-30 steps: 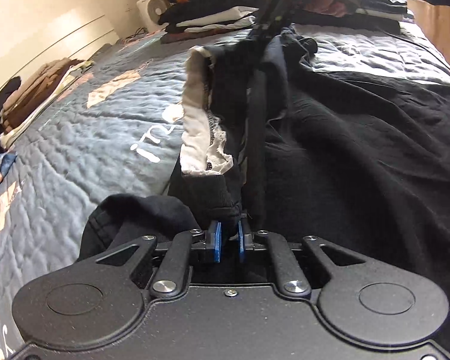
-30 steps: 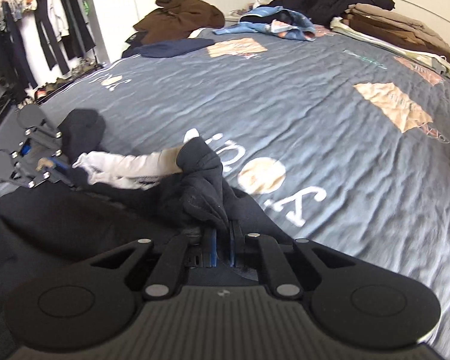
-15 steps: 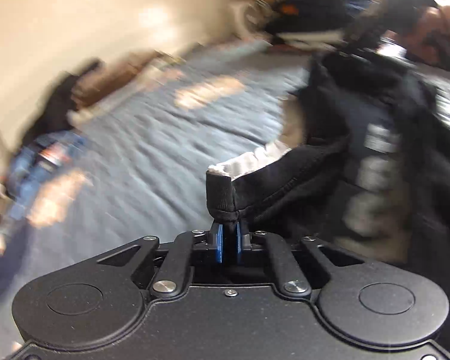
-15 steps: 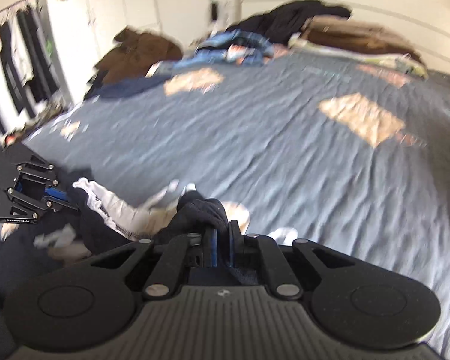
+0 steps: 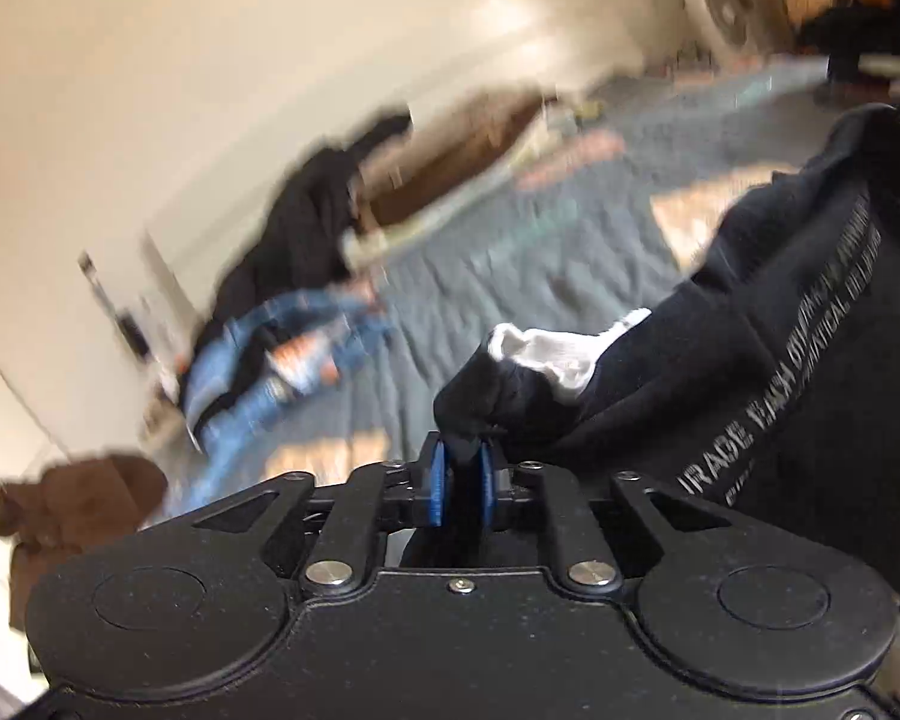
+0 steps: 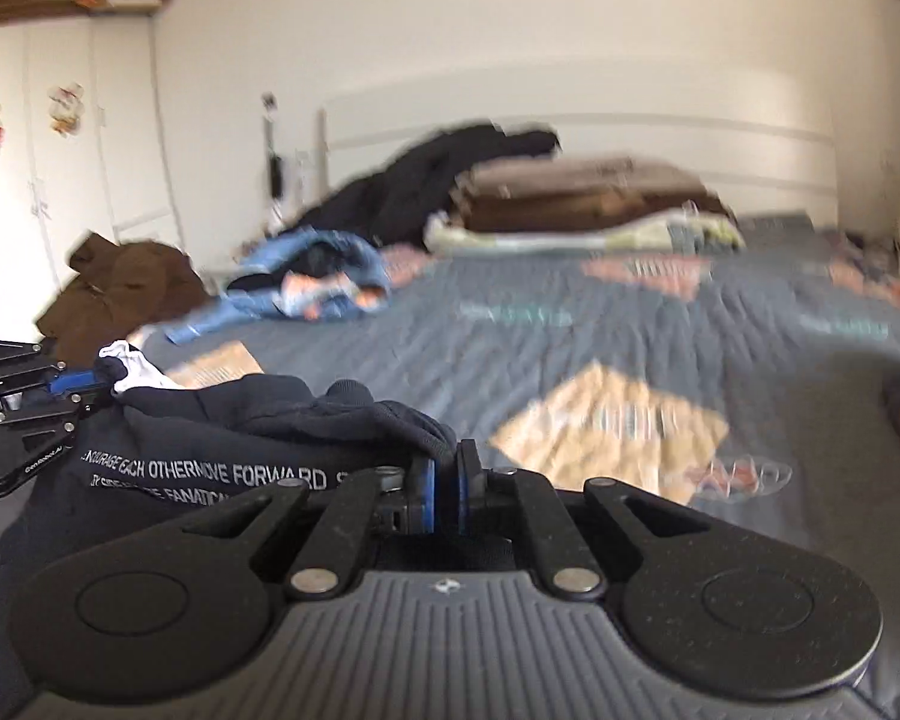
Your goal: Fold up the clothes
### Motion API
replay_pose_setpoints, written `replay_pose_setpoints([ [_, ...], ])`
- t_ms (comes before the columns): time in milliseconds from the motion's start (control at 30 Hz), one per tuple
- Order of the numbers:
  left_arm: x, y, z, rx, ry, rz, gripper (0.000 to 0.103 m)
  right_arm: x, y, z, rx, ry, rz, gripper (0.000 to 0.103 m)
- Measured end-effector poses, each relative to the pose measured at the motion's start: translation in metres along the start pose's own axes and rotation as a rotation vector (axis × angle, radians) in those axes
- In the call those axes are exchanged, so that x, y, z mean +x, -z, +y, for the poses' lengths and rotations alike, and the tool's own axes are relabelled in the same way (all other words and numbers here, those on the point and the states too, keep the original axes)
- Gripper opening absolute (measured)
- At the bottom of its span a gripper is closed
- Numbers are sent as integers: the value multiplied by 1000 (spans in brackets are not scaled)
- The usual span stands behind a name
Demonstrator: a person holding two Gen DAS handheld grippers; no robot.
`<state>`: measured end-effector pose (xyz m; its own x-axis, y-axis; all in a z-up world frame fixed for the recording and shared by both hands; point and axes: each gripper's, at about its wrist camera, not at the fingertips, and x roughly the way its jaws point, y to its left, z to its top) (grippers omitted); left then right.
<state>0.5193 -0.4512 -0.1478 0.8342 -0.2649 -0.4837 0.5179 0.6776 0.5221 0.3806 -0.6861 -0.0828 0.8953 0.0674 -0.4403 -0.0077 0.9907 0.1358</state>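
— What have the two tongs got hold of?

— The same black sweatshirt. The left tongs have their blue pads pressed onto a bunched black edge with a bit of white lining showing just beyond it. The right tongs are pinching another dark fold of that sweatshirt, pads nearly together with cloth between them.

— So where is the garment itself?

— Held up off the bed, strung between the two grips. From the right wrist view it sags to the left and near, with lines of white lettering running across it, and the left tongs show at the far left edge clamped on its white-lined end. From the left wrist view the cloth spreads out to the right.

— And the bed under it?

— A blue-grey quilted bedspread with tan patches – the picture is blurred, so the print on them cannot be read. At the far end there is a crumpled pair of blue jeans, a black garment heap against the white headboard, and a stack of brown and beige folded clothes to the right of that.

— Anything off to the left?

— A brown garment lying by the white wardrobe doors.
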Motion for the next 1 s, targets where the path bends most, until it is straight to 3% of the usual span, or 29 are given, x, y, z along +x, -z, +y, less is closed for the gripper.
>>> replay_pose_setpoints([
  [67,-7,14,3,-5,19,26,20,-6,7,-5,18,-19,40,9],
  [200,-78,54,28,-54,72,-44,50,-19,22,-14,53,-56,120,13],
  [233,-100,64,34,-66,97,-56,50,-22,26,-16,62,-65,140,14],
  [300,-152,85,40,-104,175,-76,52,-38,35,-17,70,-83,178,26],
  [400,-229,117,39,-200,253,-89,65,-115,59,5,20,-102,221,43],
  [533,-309,154,19,-348,312,-50,73,-206,105,36,11,-127,274,51],
  [633,-333,181,11,-461,317,43,77,-252,149,62,46,-138,317,54],
  [800,-351,235,15,-588,292,199,77,-289,215,63,199,-47,404,57],
  [1000,-373,280,3,-654,295,256,77,-322,263,50,383,55,377,57],
])
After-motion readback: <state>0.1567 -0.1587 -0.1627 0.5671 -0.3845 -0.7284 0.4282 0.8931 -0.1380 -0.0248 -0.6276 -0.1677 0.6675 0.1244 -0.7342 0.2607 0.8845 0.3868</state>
